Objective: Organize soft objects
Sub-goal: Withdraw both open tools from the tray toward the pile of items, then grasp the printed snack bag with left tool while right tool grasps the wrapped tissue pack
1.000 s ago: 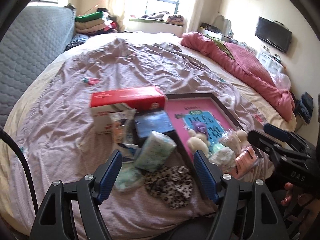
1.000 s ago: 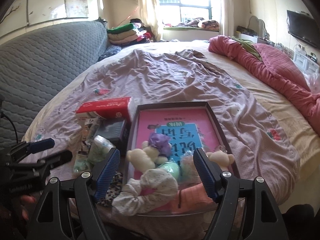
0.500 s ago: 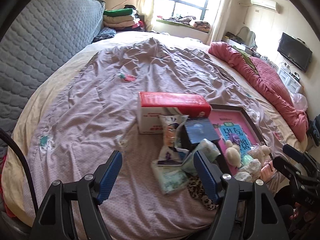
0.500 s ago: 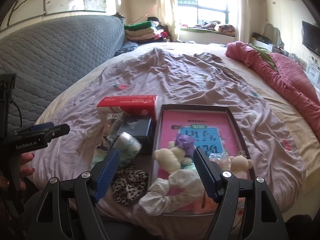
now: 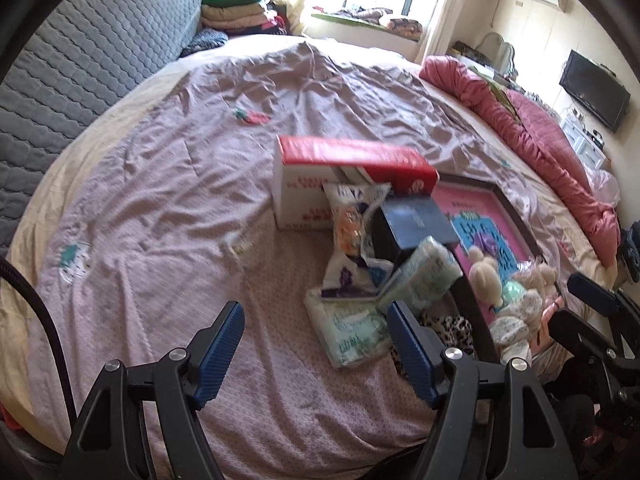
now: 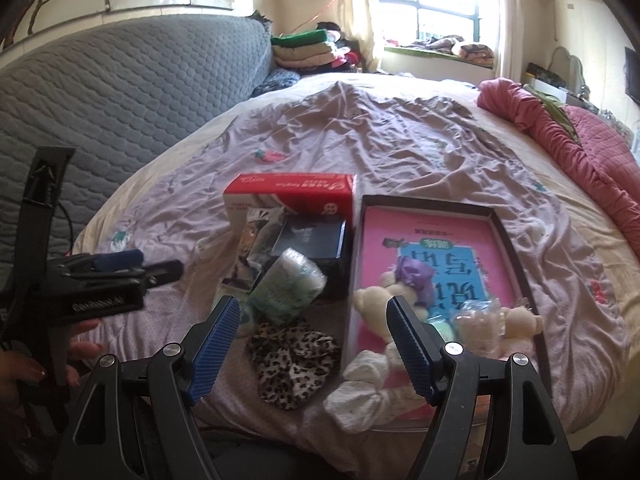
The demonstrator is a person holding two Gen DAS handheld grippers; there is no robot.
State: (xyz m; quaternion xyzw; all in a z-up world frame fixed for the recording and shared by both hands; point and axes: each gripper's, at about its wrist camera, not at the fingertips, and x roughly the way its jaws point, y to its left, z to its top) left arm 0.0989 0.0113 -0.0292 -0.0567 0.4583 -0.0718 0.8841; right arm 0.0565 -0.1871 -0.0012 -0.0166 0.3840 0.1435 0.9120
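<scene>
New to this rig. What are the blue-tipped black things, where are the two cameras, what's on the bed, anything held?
No robot: a person holds two hand tools, each with a fisheye camera looking along its two blue-padded fingers. The left tongs and right tongs are both open and empty. On the mauve bedspread lie a red-and-white cardboard box, a soft pale-green tissue pack, a leopard-print fabric scrunchie and a dark shallow tray with a pink bottom holding small cream plush bears.
</scene>
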